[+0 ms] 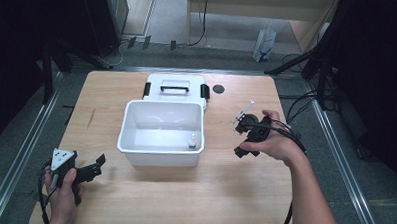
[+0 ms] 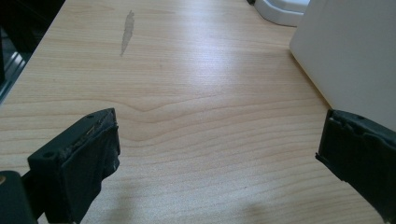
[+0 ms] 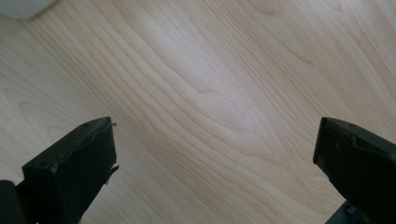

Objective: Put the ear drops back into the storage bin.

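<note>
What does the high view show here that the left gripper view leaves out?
High view alone: the open white box's inside with a small white bottle, its lid lying behind, the right gripper and both hands. Left gripper view alone: a close look at the left gripper, jaws wide apart above bare wood. Both share the wooden table, its grey scuff mark and the box's outer wall.

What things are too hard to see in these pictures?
- Small white bottle in the white box, high view: too small to tell what it is for.
- Lid behind the box, high view: its near part is hidden by the box.
- White box in the left gripper view: cut off by the right edge.
- Right gripper, high view: partly covered by the hand.
</note>
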`<state>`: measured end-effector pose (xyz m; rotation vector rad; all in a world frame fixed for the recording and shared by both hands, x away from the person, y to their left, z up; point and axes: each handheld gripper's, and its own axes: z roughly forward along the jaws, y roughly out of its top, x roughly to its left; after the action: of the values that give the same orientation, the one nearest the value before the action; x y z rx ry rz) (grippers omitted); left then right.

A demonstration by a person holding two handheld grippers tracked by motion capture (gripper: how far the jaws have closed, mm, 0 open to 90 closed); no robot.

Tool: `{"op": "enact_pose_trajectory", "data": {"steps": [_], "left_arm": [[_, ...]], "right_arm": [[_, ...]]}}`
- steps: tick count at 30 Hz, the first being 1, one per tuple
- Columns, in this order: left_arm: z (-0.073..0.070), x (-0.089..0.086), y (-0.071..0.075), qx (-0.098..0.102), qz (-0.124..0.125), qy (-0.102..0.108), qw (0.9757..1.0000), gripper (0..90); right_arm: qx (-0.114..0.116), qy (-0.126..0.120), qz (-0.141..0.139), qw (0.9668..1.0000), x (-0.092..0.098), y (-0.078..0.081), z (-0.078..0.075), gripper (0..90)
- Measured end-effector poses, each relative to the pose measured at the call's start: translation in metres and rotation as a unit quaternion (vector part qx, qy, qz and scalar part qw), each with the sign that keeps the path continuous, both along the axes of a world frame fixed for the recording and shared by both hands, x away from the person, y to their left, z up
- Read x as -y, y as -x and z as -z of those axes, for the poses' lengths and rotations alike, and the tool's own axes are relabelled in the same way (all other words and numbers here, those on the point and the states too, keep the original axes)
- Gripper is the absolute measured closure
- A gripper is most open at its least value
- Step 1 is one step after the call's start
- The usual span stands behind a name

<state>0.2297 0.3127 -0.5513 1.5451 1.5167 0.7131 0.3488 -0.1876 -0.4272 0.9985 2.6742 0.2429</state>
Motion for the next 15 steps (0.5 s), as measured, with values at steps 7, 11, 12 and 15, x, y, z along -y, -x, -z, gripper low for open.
{"op": "enact_pose_trajectory", "data": {"steps": [7,11,12,15], "left_arm": [[0.0,0.0,0.0,0.0,0.0,-0.001,1.0,0.0],[0.0,0.0,0.0,0.0,0.001,-0.004,1.0,0.0],[0.0,0.0,0.0,0.0,0.001,-0.004,1.0,0.0],[0.0,0.0,0.0,0.0,0.001,-0.004,1.0,0.0]], "right_arm": [[0.028,-0.021,0.032,0.9989,0.025,0.01,0.011,0.0],[0.047,-0.039,0.053,0.9967,0.039,0.018,0.02,0.0],[0.049,-0.042,0.056,0.9964,0.041,0.02,0.021,0.0],[0.057,-0.05,0.063,0.9951,0.047,0.024,0.025,0.0]]}}
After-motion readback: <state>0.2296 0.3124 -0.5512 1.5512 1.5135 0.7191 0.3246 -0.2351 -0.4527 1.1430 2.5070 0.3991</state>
